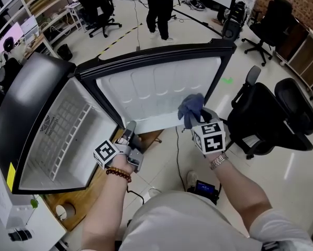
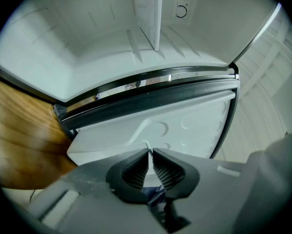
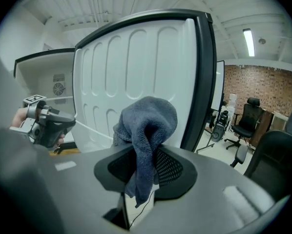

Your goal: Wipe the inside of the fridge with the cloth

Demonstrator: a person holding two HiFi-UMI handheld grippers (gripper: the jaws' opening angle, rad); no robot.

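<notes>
Inside fridge (image 2: 63,48), left gripper view: divider (image 2: 153,18)

cloth (image 3: 148,123): nubby fabric | fridge door (image 1: 156,93): smooth white plastic | tabletop (image 2: 19,140): wood grain

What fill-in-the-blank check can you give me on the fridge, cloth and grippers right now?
The fridge door stands ___.
The cloth is clamped in the ___ gripper.
The left gripper pinches the lower rim of the open ___.
Missing: open; right; door.
</notes>
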